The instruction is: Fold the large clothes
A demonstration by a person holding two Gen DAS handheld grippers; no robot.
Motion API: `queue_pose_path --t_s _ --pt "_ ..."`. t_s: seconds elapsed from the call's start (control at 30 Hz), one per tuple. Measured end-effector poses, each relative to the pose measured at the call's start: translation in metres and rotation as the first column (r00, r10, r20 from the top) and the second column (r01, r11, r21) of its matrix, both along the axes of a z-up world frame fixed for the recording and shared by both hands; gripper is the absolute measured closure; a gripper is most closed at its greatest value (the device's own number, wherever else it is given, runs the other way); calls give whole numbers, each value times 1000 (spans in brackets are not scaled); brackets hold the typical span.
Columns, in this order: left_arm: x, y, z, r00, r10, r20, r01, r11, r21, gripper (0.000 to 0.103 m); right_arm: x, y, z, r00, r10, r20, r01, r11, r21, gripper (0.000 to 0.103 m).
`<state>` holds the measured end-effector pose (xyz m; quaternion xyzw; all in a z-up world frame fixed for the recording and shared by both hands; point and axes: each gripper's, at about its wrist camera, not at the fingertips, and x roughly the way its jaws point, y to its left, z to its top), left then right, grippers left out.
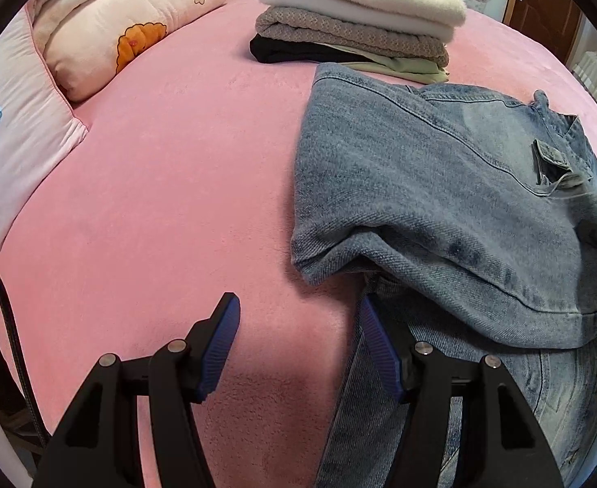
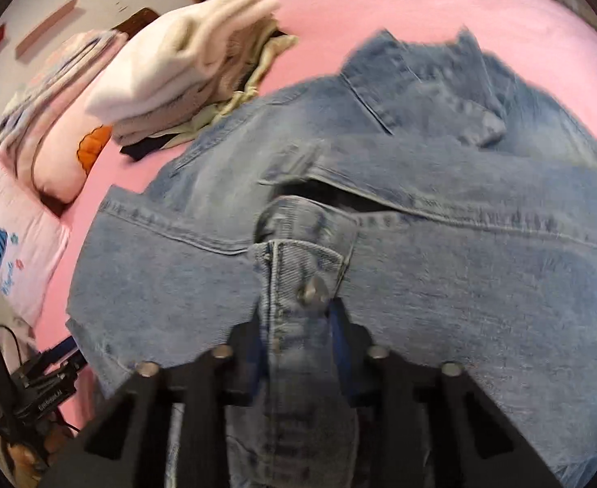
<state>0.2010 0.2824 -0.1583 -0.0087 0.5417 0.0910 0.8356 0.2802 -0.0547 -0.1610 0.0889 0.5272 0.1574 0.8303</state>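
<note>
Denim jacket half folded on the pink bed, one gripper pinching it, the other empty.

The denim jacket (image 1: 440,187) lies on the pink bedspread (image 1: 176,162), just in front of a stack of folded clothes (image 1: 355,12), with one panel already doubled over. The right gripper (image 2: 298,317) has its fingers closed tight on the buttoned edge of the denim beside a metal button (image 2: 312,290). The left gripper (image 1: 298,345) hangs wide open with nothing between its fingers, its right fingertip just touching the jacket's lower edge. With only one side held, I judge the stiff, heavy cloth could swing or drag and undo the fold; a pinch so near the button may slip off, and a wide sweep might knock the stack.
</note>
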Motion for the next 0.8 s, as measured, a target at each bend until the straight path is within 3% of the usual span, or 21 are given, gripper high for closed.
queue_pose_path --t_s 0.1,0.2,0.3,0.4,0.53,0.57,0.67,0.8 --pt "3 -1 3 1000 -1 11 1 1000 4 43 -14 16 43 988 65 140 -53 995 -85 82" --pt "9 -5 7 1000 -6 22 6 1000 -2 43 -26 12 97 953 68 295 -27 990 -140 82" --pt "16 -12 11 999 -22 35 22 1000 -2 43 -31 -5 129 924 39 380 28 985 -169 82" --pt "22 -24 12 998 -53 38 53 999 -3 43 -26 -33 139 922 -28 385 109 976 -190 81" --pt "27 -41 7 993 -118 13 118 993 -14 43 -14 -72 108 940 -131 314 220 938 -268 81" --pt "27 -45 6 990 -139 4 139 990 -15 43 -8 -85 88 950 -165 265 241 926 -289 81" --pt "25 -57 5 973 -229 -30 228 973 -37 43 3 -112 33 967 -226 118 251 925 -285 80" --pt "20 -56 28 952 -304 -34 299 948 -112 43 8 -131 -14 963 -269 28 267 928 -260 73"
